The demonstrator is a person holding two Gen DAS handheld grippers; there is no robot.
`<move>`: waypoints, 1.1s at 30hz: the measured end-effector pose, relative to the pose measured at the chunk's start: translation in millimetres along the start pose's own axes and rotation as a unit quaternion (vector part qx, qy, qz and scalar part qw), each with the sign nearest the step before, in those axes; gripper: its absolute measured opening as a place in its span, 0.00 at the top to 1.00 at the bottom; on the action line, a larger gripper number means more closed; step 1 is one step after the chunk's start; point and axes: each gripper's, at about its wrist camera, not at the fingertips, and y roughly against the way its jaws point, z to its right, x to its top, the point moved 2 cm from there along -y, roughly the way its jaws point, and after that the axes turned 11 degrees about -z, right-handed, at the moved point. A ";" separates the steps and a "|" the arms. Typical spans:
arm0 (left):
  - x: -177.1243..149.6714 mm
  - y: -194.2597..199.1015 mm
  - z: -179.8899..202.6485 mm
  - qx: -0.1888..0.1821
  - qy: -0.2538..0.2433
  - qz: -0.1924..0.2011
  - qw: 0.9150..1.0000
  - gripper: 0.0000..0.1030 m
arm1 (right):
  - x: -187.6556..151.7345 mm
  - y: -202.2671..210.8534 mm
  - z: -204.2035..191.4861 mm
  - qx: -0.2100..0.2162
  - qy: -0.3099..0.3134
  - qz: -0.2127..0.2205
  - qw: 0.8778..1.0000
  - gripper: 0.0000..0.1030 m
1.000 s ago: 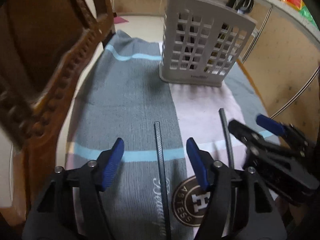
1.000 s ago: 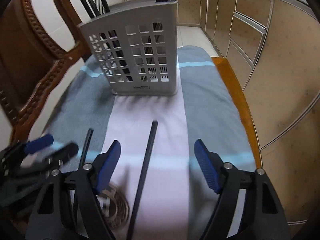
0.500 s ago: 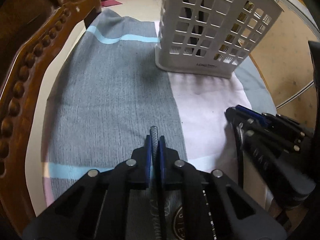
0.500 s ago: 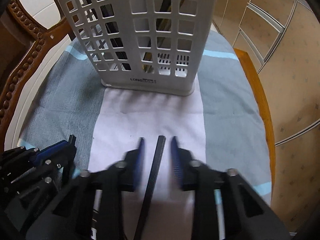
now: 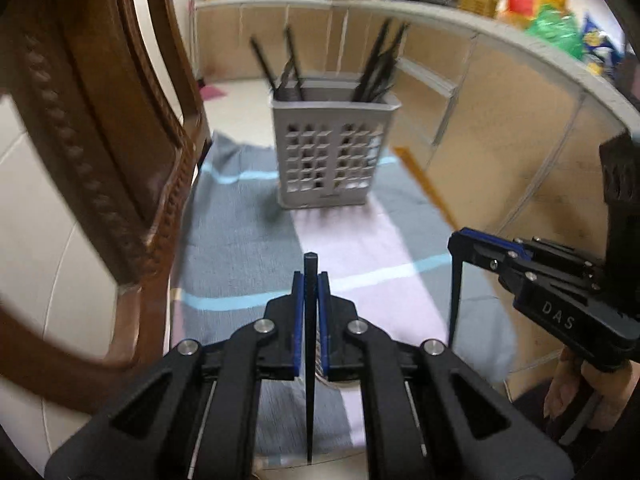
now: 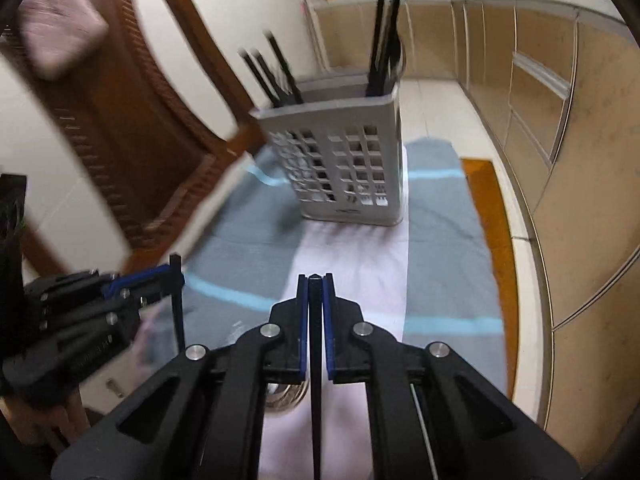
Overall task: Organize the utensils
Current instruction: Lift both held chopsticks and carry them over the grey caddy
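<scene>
My left gripper (image 5: 311,280) is shut on a black chopstick (image 5: 310,380), held above the towel. My right gripper (image 6: 315,282) is shut on a second black chopstick (image 6: 316,400), also lifted. Each gripper shows in the other view: the right one (image 5: 460,240) with its chopstick hanging down, the left one (image 6: 174,274) likewise. A grey slotted utensil holder (image 5: 334,156) stands upright ahead on the towel, also in the right wrist view (image 6: 344,160), with several black chopsticks (image 6: 384,36) standing in it.
A grey, white and blue-striped towel (image 5: 240,240) covers the seat surface. A carved wooden chair back (image 5: 100,140) rises at the left. Beige kitchen cabinets (image 6: 560,100) run along the right. A cluttered counter (image 5: 520,8) lies beyond.
Both grippers closed on the chopsticks that lay on the towel, then lifted them and pulled back; the holder now looks farther away.
</scene>
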 end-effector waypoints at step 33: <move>-60.7 173.7 -11.6 -0.024 0.018 0.127 0.991 0.93 | 215.6 156.6 -11.0 -0.043 -0.005 0.240 0.970 0.93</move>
